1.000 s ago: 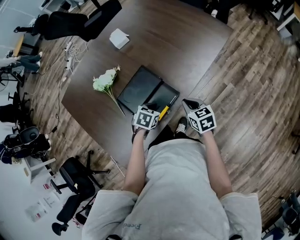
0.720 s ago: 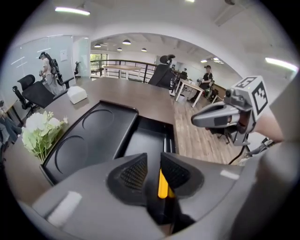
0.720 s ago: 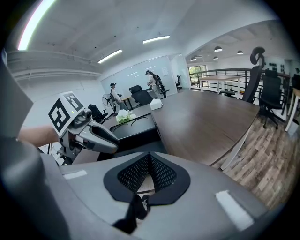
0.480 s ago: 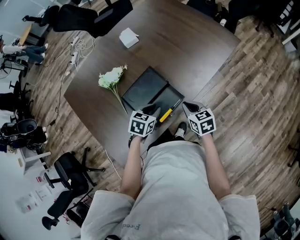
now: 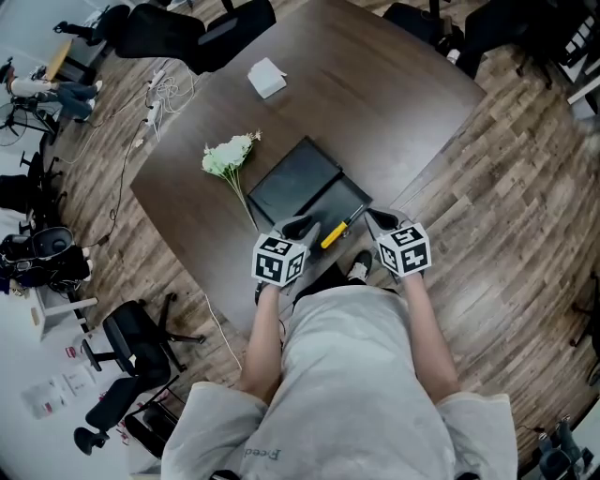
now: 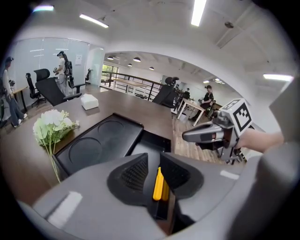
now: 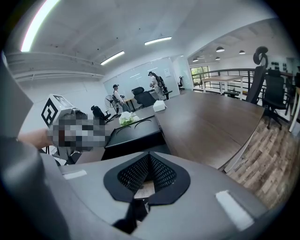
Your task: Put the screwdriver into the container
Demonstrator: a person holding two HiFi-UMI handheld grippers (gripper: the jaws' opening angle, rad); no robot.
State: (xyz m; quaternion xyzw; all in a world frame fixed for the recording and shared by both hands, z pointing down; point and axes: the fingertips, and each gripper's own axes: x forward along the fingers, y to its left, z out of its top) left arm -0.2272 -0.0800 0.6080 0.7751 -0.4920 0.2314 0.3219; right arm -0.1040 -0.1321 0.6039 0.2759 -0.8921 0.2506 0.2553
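Left gripper [image 5: 298, 227] fingers apart — yellow screwdriver [image 5: 333, 232] inside the black container [image 5: 295, 178] — right gripper [image 5: 382, 219] fingers together.

Legible print: one item found.
Print [image 5: 265, 454] near the hem of the person's grey shirt [image 5: 366, 375], upside down, reads roughly "Freed".

**Lighting and image quality check**

You have bright, even indoor light from ceiling strips [image 6: 199, 11], which blow out to white in both gripper views. Your head view is sharp, with a soft sheen on the table [image 5: 375, 103] and only faint shadows. Both gripper views bend hard at the edges and go black in the corners. Up close, the left gripper [image 6: 156, 161] and right gripper [image 7: 149, 159] bodies look soft.
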